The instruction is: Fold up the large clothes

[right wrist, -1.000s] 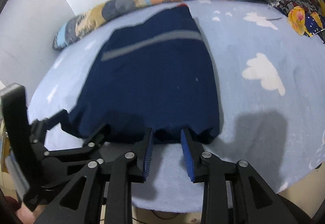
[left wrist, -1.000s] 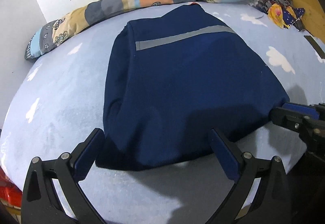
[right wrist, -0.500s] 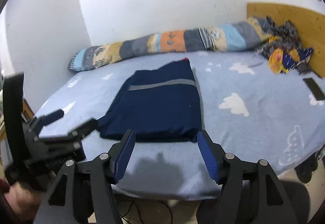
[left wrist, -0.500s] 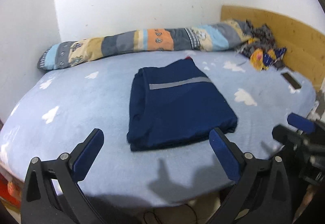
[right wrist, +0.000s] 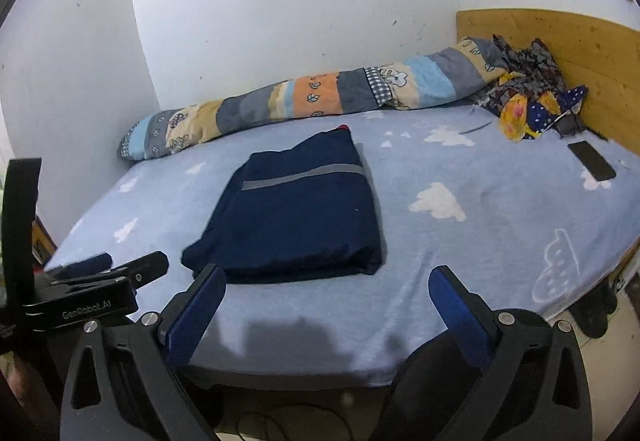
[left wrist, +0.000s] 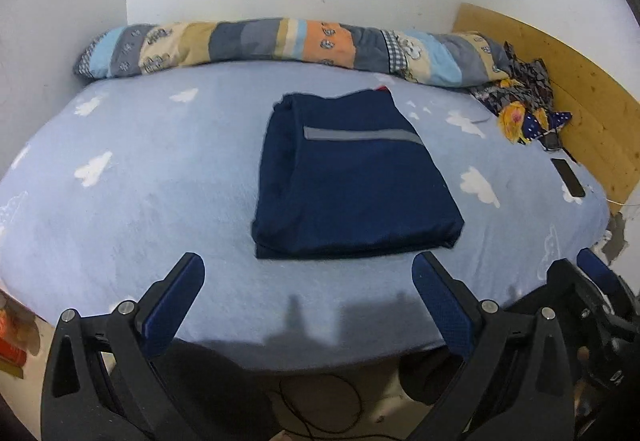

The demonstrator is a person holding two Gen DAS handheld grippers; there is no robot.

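Observation:
A navy garment [left wrist: 352, 193] with a grey stripe lies folded into a rectangle in the middle of the light blue bed [left wrist: 140, 201]. My left gripper [left wrist: 308, 269] hovers open in front of the garment's near edge, apart from it, with nothing between its fingers. In the right wrist view the same garment [right wrist: 296, 225] lies just beyond my right gripper [right wrist: 328, 275], whose jaws are opening wide and hold nothing. The left gripper [right wrist: 120, 265] shows at the left of that view, and the right gripper's blue fingertip [left wrist: 596, 265] at the right edge of the left wrist view.
A rolled patchwork quilt [left wrist: 280, 41] lies along the wall at the back. A heap of patterned cloth [left wrist: 524, 113] sits by the wooden headboard [left wrist: 580, 93], with a black phone [left wrist: 568, 177] on the sheet nearby. The bed's front edge is just below both grippers.
Both grippers have drawn back and risen from the garment's near edge. The right jaws went from nearly shut to wide apart. The garment stays folded on the bed.

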